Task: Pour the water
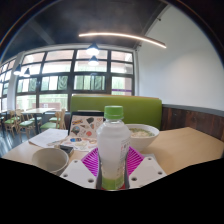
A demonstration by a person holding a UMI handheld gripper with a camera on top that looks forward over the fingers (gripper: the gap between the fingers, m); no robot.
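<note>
The room was a big, bright dining hall: a wall of tall windows ran across the far side, and a long strip light hung from the ceiling. Against the far side stood a bench with a green back, and off by the windows were more tables and chairs.

Closer in, a pale wooden table took up the foreground. On it sat a large white bowl behind the bottle, a smaller white bowl off to one side, some white paper and a patterned box or carton farther back.

The plastic bottle, green-capped and white-labelled, with a greenish liquid showing low down, stood upright between the two fingers of the gripper. The pink pads lay close on either side of it; they looked to be pressed against its body, clamped on it.
</note>
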